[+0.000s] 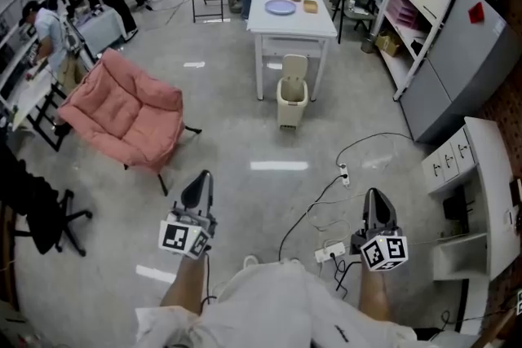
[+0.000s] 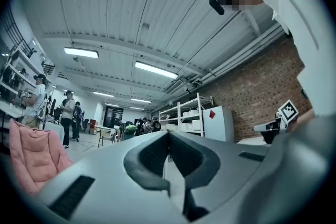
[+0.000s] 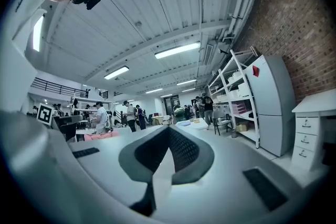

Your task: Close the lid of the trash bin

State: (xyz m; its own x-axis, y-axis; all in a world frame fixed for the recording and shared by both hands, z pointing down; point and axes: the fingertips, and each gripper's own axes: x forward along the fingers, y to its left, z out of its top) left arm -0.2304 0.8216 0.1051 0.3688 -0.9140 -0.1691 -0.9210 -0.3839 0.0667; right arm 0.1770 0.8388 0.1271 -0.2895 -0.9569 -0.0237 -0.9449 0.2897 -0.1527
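I hold my left gripper (image 1: pixel 199 185) and right gripper (image 1: pixel 376 204) close to me. Both are pinched shut on nothing, since the trash bin (image 1: pixel 291 103) is far ahead, under the white table (image 1: pixel 320 27), with its lid (image 1: pixel 294 68) up.

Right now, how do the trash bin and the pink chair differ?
The bin is cream, narrow and upright, its lid raised; the chair is pink, wide and padded. The bin stands by the white table; the chair sits apart, to the left. Both rest on the floor.
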